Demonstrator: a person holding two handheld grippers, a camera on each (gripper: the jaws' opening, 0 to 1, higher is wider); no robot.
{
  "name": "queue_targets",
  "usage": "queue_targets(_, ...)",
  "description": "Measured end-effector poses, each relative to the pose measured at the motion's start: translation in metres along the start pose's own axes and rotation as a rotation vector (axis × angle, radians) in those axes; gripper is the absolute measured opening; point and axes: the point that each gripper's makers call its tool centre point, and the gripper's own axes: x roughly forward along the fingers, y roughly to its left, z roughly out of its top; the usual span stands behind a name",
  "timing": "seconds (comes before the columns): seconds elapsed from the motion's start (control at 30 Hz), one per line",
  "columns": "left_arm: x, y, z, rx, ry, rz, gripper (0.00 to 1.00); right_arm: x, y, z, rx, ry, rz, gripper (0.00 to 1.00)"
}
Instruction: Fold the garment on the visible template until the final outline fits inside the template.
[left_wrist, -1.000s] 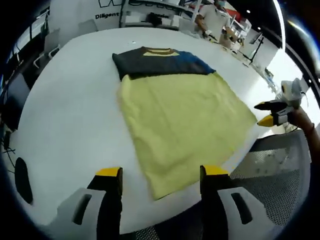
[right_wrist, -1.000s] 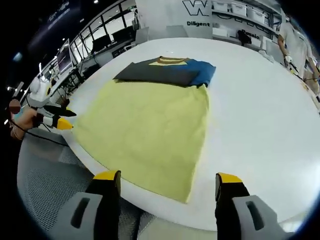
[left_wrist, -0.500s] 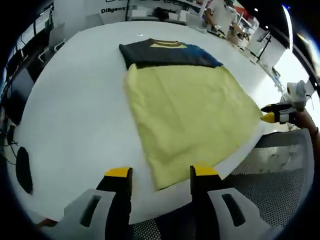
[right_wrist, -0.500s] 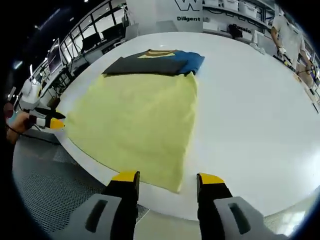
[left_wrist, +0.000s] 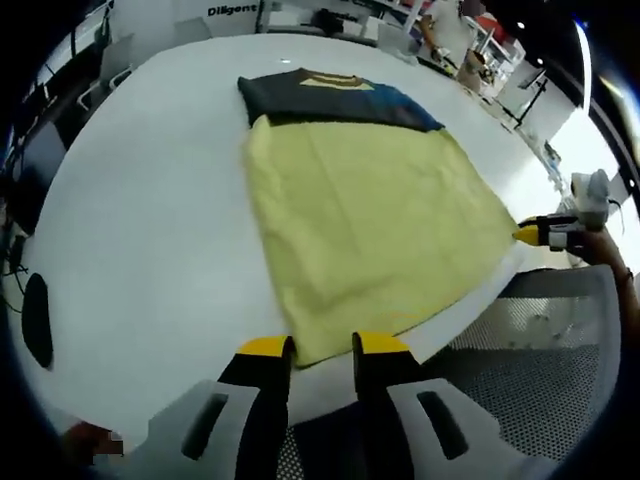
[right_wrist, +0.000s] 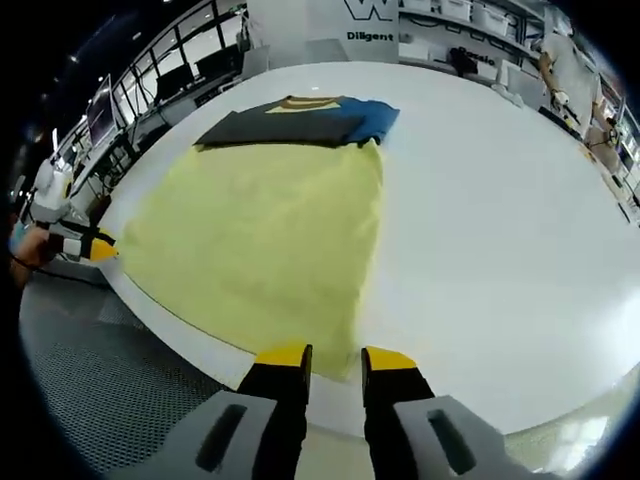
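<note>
A garment lies flat on the white table (left_wrist: 150, 230): a wide yellow body (left_wrist: 370, 220) (right_wrist: 260, 220) and, at the far end, a dark grey and blue top with a striped collar (left_wrist: 330, 95) (right_wrist: 300, 115). My left gripper (left_wrist: 320, 345) sits at the near left hem corner, its jaws a narrow gap apart with the yellow corner between them. My right gripper (right_wrist: 337, 357) stands the same way at the other hem corner. Each gripper also appears in the other's view: the right gripper (left_wrist: 545, 233) and the left gripper (right_wrist: 85, 245), both at the table's edge.
The table's rounded near edge runs just under the hem. Beyond it is a grey mesh chair seat (left_wrist: 520, 340) (right_wrist: 90, 380). A dark oval object (left_wrist: 37, 320) lies at the table's left. Shelves and desks stand far behind the table.
Both grippers have moved in to the hem corners and their jaws have narrowed from wide apart to a small gap around the yellow fabric. The garment has not moved.
</note>
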Motion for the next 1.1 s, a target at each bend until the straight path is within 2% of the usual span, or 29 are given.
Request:
queue_targets(0.1, 0.0, 0.004, 0.0, -0.015, -0.003, 0.009, 0.13, 0.001, -0.003, -0.002, 0.001, 0.006, -0.008, 0.06)
queue_targets(0.23, 0.002, 0.003, -0.002, -0.037, 0.004, -0.012, 0.02, 0.001, -0.004, -0.001, 0.003, 0.007, -0.005, 0.04)
queue_targets(0.37, 0.002, 0.002, -0.003, -0.008, 0.015, -0.009, 0.01, 0.001, -0.002, -0.001, -0.008, 0.013, 0.005, 0.0)
queue_targets(0.43, 0.001, 0.002, -0.005, 0.041, 0.032, -0.01, 0.01, 0.0, -0.002, -0.001, -0.024, 0.019, 0.002, 0.0)
queue_targets(0.7, -0.003, 0.007, -0.011, 0.052, 0.063, 0.01, 0.0, -0.002, 0.003, -0.004, -0.102, 0.058, 0.003, 0.0)
queue_targets(0.93, -0.005, 0.008, -0.018, 0.055, 0.097, 0.007, 0.0, -0.003, 0.005, -0.008, -0.103, 0.079, 0.013, 0.0)
queue_targets(1.1, -0.009, 0.009, -0.029, 0.084, 0.155, 0.013, 0.0, -0.008, 0.012, -0.015, -0.109, 0.105, 0.041, 0.0)
